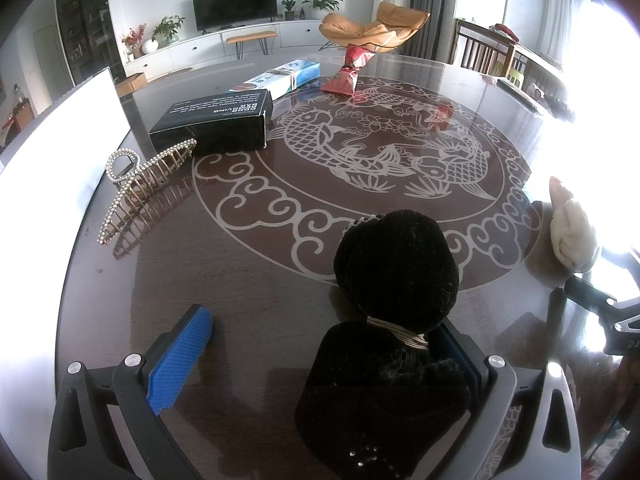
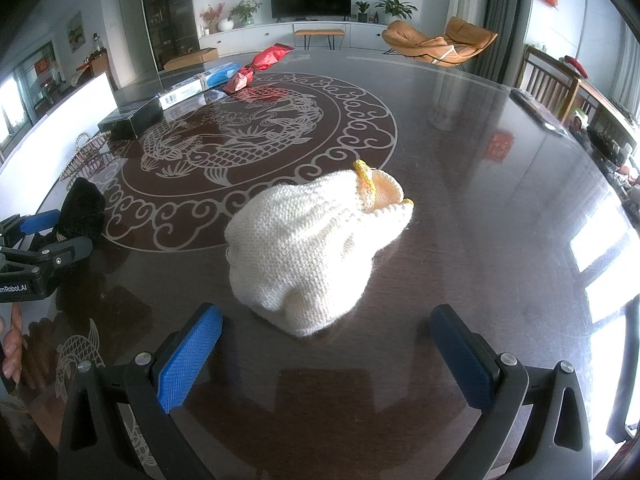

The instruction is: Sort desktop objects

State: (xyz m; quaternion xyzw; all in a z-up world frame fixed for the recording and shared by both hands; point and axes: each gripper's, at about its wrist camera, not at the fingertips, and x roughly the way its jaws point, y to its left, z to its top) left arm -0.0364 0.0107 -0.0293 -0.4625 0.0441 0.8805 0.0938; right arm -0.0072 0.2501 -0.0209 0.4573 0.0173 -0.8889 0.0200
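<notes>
Black velvet bow hair tie with metallic band (image 1: 394, 280): on the dark glossy table (image 1: 260, 280), against right finger of left gripper (image 1: 320, 344), fingers wide | cream knitted pouch, yellow trim (image 2: 312, 248): table centre, just ahead of right gripper (image 2: 326, 340), fingers wide, empty | pearl-studded claw clip (image 1: 140, 184): left, beside black cardboard box (image 1: 216, 124).

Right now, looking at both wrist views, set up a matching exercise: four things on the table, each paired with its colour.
Things:
1. knitted pouch
2. velvet bow
3. hair claw
4. snack bag

Colours:
A. red
B. cream
C. black
D. pearl and gold

Pairs: 1-B, 2-C, 3-D, 4-A
</notes>
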